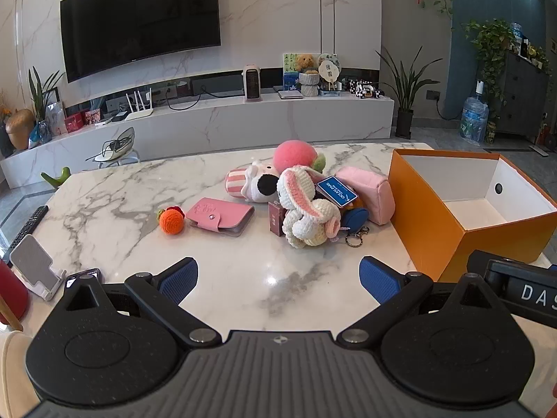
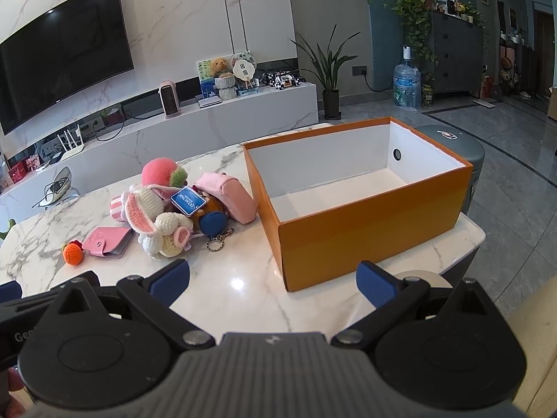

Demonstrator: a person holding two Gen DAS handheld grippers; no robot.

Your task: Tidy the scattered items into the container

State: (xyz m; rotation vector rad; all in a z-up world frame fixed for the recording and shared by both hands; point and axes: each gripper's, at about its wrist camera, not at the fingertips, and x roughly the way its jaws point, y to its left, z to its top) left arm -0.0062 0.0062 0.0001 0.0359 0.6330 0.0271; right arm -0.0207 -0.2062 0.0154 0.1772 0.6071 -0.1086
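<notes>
Marble table (image 1: 104, 202) holds toys (image 1: 306, 209) beside orange box (image 2: 365, 237); both grippers' fingers (image 1: 181, 278) spread wide, empty.

The crocheted bunny (image 1: 308, 209) hides most of the maroon box (image 1: 276, 221).

I count one orange box (image 2: 365, 230), one pink card holder (image 1: 220, 216), one crocheted orange (image 1: 170, 222), one crocheted rabbit (image 1: 306, 212), one pink pouch (image 1: 372, 191).

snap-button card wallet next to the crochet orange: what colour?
Pink, with a matching pink snap tab. The card wallet shows best in the left wrist view.
</notes>
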